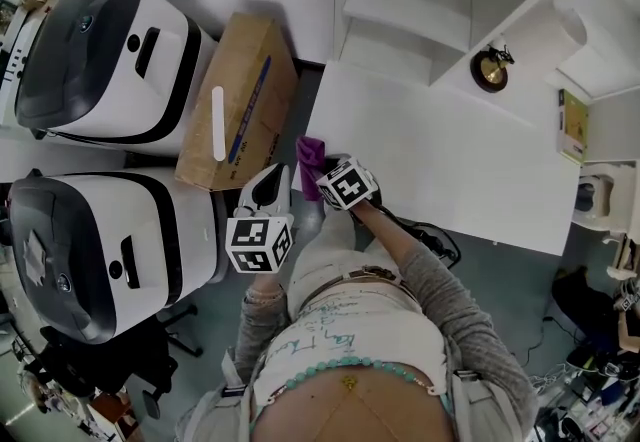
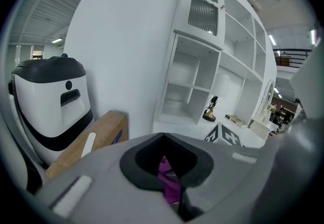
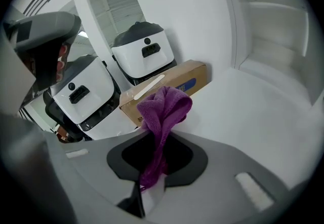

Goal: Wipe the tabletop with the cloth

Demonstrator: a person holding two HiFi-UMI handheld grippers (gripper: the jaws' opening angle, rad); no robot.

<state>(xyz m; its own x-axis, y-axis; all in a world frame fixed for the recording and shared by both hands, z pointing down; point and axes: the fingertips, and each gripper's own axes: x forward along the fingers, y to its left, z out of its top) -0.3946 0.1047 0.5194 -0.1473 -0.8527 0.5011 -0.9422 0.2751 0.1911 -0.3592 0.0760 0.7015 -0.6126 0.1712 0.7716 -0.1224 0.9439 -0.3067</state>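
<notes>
While left gripper [image 1: 272, 180] and right gripper [image 1: 322, 188] clamp the cloth [image 1: 309, 158], white tabletop [image 1: 430, 160] abuts shelving [image 1: 420, 0].

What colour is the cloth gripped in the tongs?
Purple, plain with no pattern. The cloth shows best in the right gripper view.

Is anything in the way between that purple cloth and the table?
Nothing visible. The cloth, pinched in the right tongs, is by a bare corner of the table; the ornament sits far off.

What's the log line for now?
right tongs: shut on cloth | left tongs: shut on cloth | cloth: at table near-left corner
</notes>
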